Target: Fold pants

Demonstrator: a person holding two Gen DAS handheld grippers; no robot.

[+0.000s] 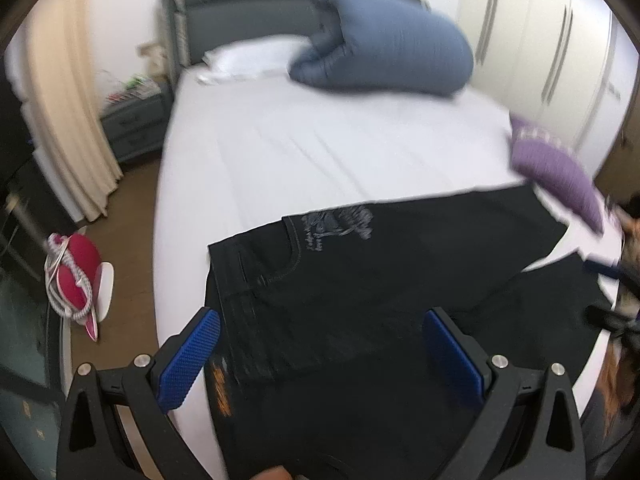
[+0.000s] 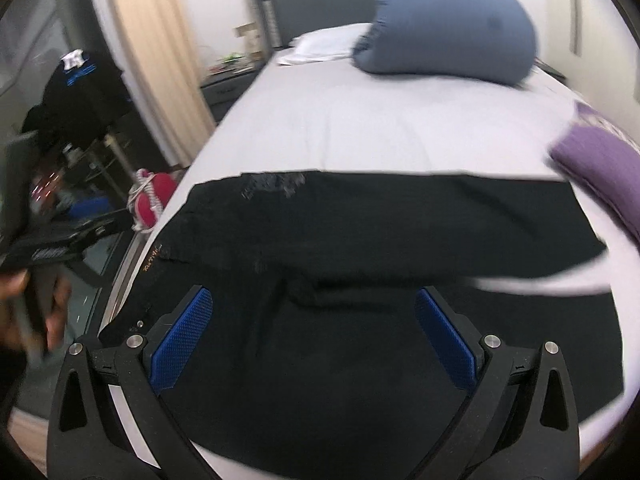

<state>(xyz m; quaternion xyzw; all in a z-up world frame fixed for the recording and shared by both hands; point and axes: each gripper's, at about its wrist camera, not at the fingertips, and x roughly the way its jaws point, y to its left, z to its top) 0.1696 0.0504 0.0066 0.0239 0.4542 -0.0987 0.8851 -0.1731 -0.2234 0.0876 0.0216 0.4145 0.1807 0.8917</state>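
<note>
Black pants (image 1: 360, 272) lie spread flat across the foot of a white bed (image 1: 300, 148), waistband to the left, legs running right. A grey print marks the upper hip. My left gripper (image 1: 320, 352) is open and empty, hovering over the waistband end. In the right wrist view the pants (image 2: 380, 240) fill the near part of the bed (image 2: 380, 128). My right gripper (image 2: 314, 336) is open and empty above the crotch area. The other gripper shows at the left edge of that view (image 2: 60, 244), held by a hand.
A blue folded duvet (image 1: 384, 44) and a white pillow (image 1: 256, 56) lie at the headboard. A purple folded garment (image 1: 556, 168) sits at the bed's right edge, touching the pants' leg. A red iron (image 1: 76, 276) stands on the floor left of the bed. A nightstand (image 1: 136, 120) and wardrobe (image 1: 552, 40) flank the bed.
</note>
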